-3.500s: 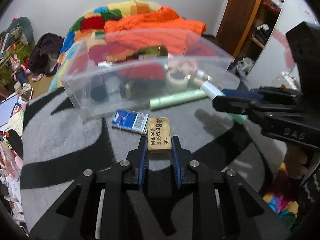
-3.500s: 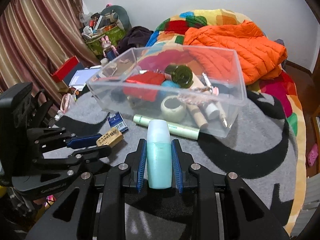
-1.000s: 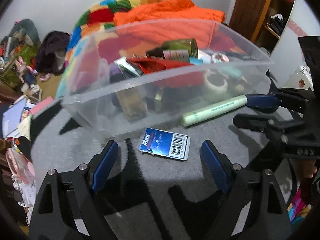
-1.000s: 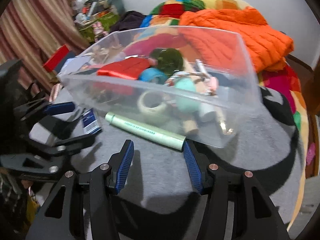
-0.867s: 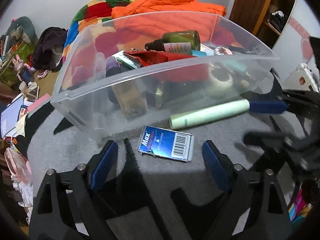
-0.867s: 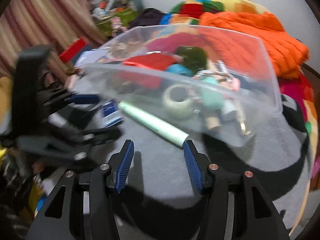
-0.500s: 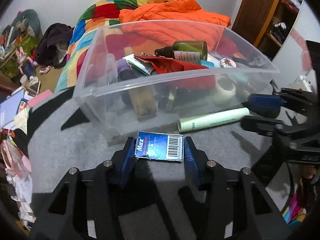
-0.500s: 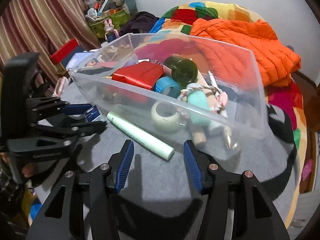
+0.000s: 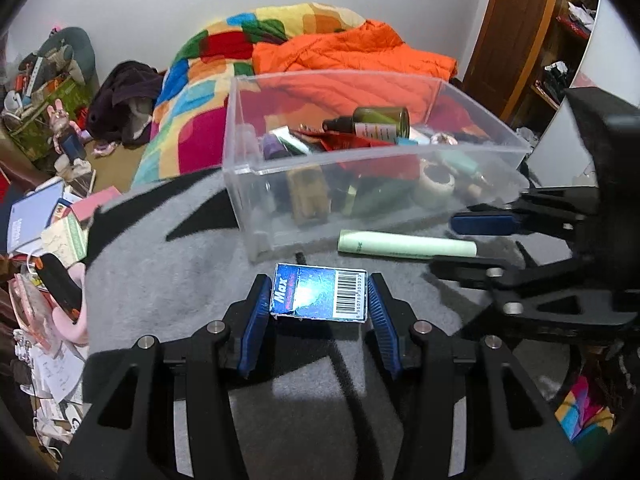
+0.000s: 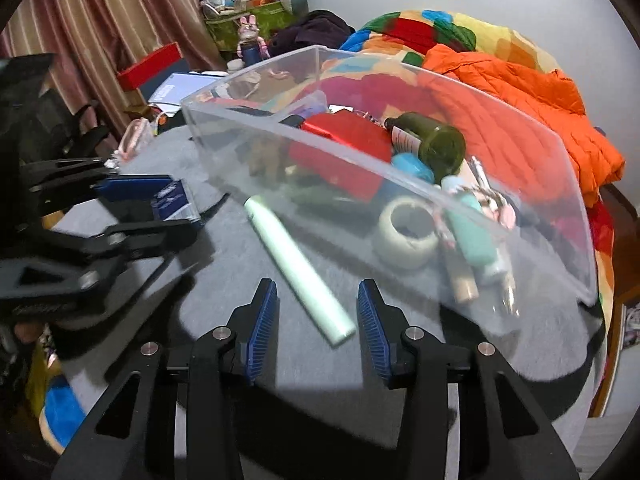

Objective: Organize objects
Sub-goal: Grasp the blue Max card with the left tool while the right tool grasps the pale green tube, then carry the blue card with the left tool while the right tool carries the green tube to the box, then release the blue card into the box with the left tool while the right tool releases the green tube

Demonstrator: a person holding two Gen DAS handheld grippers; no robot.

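Downward, both tongs (image 9: 319, 306) tilted

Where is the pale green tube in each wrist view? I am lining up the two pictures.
Left wrist view: the pale green tube lies right of centre, crosswise on the grey mat, just in front of the clear bin.
Right wrist view: the tube runs diagonally through the centre, its near end between the right tongs.
Shared landmark: the clear bin.
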